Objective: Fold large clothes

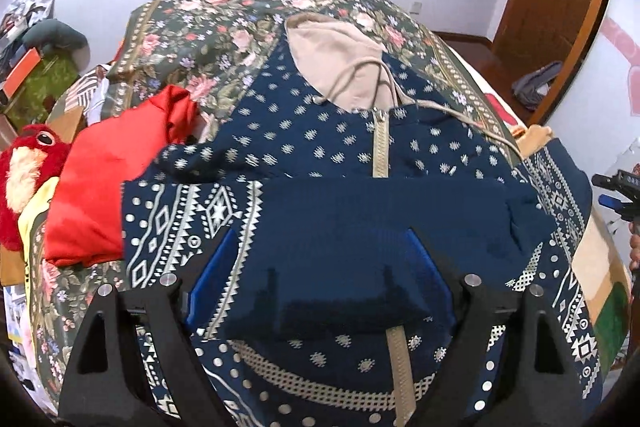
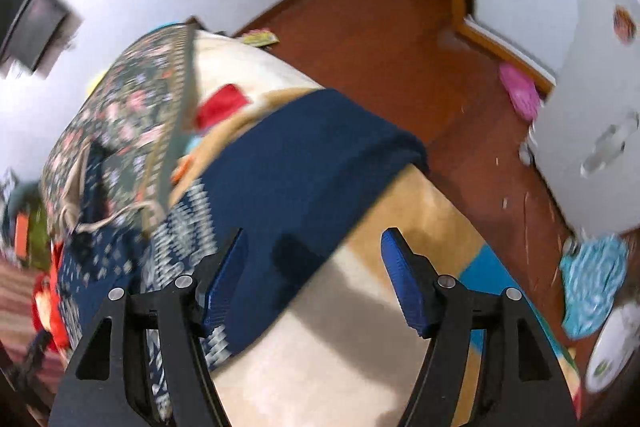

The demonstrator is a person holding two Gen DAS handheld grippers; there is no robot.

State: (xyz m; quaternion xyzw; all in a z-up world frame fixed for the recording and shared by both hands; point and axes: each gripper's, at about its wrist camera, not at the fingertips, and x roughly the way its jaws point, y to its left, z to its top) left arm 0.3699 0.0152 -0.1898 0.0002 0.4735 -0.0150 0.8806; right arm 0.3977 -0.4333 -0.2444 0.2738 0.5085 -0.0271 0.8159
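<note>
A navy hooded jacket (image 1: 320, 147) with white patterns, a beige zip and a beige-lined hood lies face up on the bed. One sleeve is folded across its chest, with the plain navy cuff (image 1: 352, 251) between the blue pads of my left gripper (image 1: 320, 255), which is open just above it. In the right wrist view the other sleeve (image 2: 304, 179) stretches out towards the bed's right edge. My right gripper (image 2: 316, 267) is open over it, empty. That view is blurred.
A floral blanket (image 1: 200, 27) covers the far part of the bed. Folded red cloth (image 1: 104, 187) and a red plush toy (image 1: 28, 163) lie at the left. Wooden floor (image 2: 400, 39), a door frame and scattered items are to the right of the bed.
</note>
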